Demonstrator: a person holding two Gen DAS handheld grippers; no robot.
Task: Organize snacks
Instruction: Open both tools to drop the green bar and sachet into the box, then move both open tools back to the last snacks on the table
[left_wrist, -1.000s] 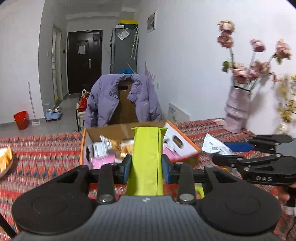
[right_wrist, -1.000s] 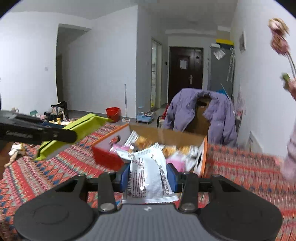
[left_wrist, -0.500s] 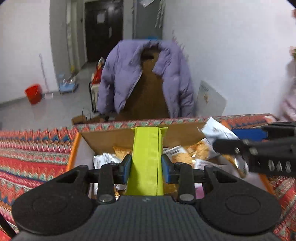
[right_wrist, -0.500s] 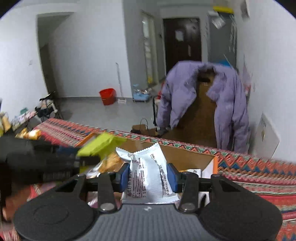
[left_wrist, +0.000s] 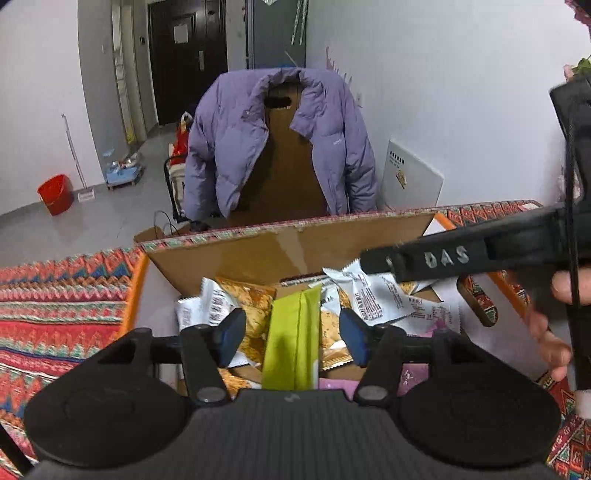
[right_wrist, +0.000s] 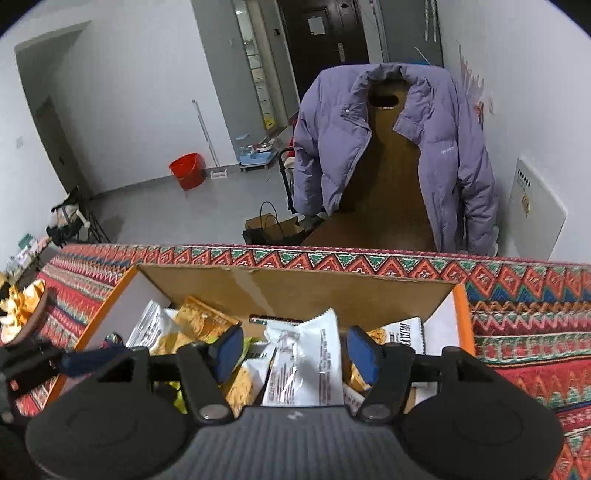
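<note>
Snack packets (left_wrist: 373, 295) in box (right_wrist: 295, 286) on table (right_wrist: 517, 295) — jacket-draped chair (right_wrist: 391, 177) behind

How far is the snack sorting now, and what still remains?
Done: many snack packets already lie in the cardboard box. In hand: both jaws have just been opening; the green packet sits loose between the left hand-held gripper pads, the white packet likewise in the right hand-held gripper, above the box. Left: the table is mostly out of view.

I see a table under a red patterned cloth (right_wrist: 524, 317). On it stands an open cardboard box (right_wrist: 295, 291) full of snack packets, with a bowl (right_wrist: 35, 314) to its left.
</note>
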